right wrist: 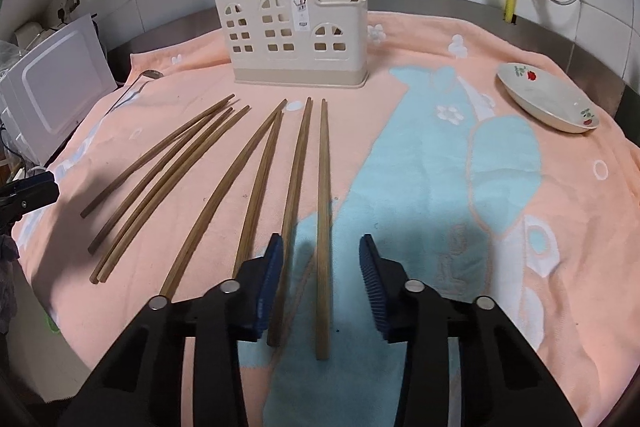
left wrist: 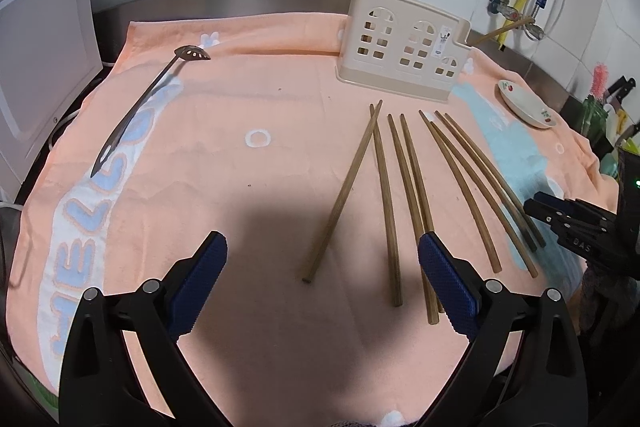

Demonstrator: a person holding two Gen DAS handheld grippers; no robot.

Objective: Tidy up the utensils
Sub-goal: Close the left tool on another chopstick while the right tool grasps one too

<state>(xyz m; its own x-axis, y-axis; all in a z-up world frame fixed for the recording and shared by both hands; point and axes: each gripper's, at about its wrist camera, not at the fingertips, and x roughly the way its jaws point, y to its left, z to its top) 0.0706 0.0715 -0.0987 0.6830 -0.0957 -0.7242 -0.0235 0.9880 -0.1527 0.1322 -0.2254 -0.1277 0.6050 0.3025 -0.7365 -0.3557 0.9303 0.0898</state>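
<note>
step: we line up on rightmost brown wooden chopstick (right wrist: pixel 322 227) | right gripper (right wrist: pixel 320 267) spread, straddling it, empty | left gripper (left wrist: pixel 322 263) spread, empty | next: lower, clench, carry to cream plastic utensil holder (right wrist: pixel 296 39)

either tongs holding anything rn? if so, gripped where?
Nothing held. Left tongs open above the towel; right tongs open, straddling the rightmost chopstick near its thick end, pads not touching it.

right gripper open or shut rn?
Open. The right gripper's blue pads sit apart, straddling one chopstick on the towel without touching it.
</note>
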